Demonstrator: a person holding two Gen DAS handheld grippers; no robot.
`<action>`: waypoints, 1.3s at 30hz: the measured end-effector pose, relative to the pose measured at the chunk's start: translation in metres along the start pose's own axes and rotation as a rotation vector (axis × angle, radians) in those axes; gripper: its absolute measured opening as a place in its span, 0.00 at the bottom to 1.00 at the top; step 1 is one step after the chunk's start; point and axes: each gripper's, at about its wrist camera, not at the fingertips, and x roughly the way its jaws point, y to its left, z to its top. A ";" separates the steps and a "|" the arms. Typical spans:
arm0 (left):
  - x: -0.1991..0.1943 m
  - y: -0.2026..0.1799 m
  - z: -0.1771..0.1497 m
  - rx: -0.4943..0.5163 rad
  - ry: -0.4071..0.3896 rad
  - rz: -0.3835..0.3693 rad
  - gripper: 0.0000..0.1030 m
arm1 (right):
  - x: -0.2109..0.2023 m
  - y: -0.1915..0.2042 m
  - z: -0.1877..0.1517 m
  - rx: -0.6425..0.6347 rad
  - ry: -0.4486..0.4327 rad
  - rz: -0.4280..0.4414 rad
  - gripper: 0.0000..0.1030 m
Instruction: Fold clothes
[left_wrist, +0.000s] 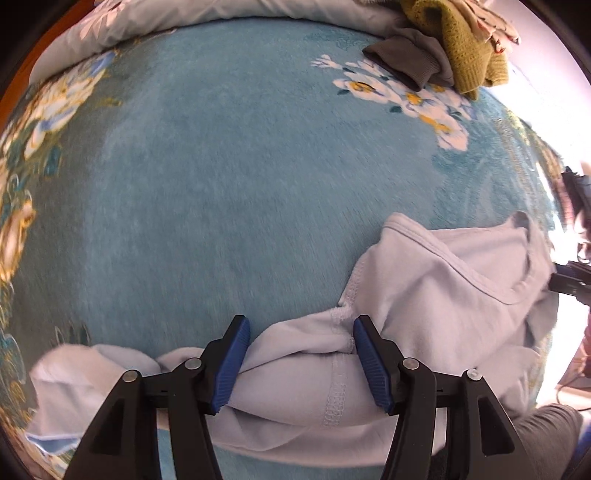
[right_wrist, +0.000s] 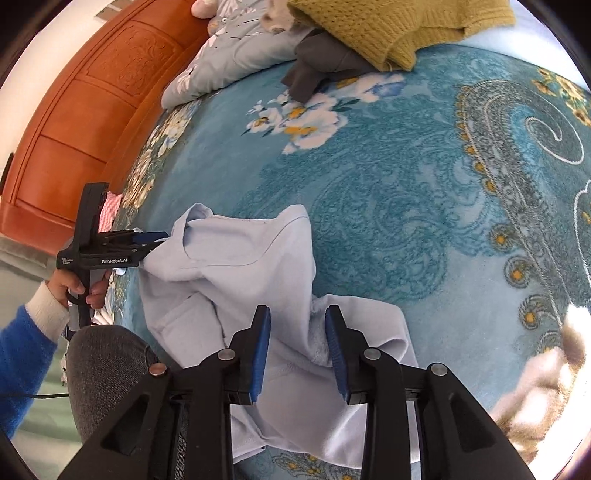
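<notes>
Beyond my spread left tongs (left_wrist: 301, 360) and right tongs (right_wrist: 297, 352), both straddling the crumpled pale-blue garment (left_wrist: 443, 280), grey (left_wrist: 410, 62) and mustard clothes (left_wrist: 461, 48) heap on the bed (left_wrist: 221, 166).

Home bedroom, carved wooden headboard (right_wrist: 85, 107), floral teal bedspread (right_wrist: 388, 206), quilt (left_wrist: 155, 26), piled clothes (right_wrist: 369, 33)

Grippers: I count two, my left gripper (left_wrist: 301, 363) and my right gripper (right_wrist: 297, 350), two blue-padded fingers each.
Pale blue garments: one, the shirt (right_wrist: 236, 266) at 6 o'clock on the blanket.
Other clothes: two piled at 12 o'clock, one grey garment (right_wrist: 321, 66) and one mustard knit (right_wrist: 388, 26).
Blankets: one teal flowered blanket (left_wrist: 229, 177).
Pillows: one pillow (right_wrist: 229, 55) at 11 o'clock.
Headboards: one orange headboard (right_wrist: 88, 110).
Hands I see: one hand (right_wrist: 79, 288) at 9 o'clock.
</notes>
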 end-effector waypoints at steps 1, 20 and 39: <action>-0.002 0.001 -0.005 -0.012 -0.002 -0.012 0.60 | 0.000 0.000 0.000 -0.001 0.001 0.003 0.32; -0.100 -0.004 -0.005 -0.185 -0.405 0.181 0.13 | -0.049 0.050 0.055 -0.152 -0.187 -0.062 0.06; -0.390 -0.079 -0.043 -0.191 -1.016 0.356 0.13 | -0.283 0.211 0.125 -0.455 -0.765 0.031 0.05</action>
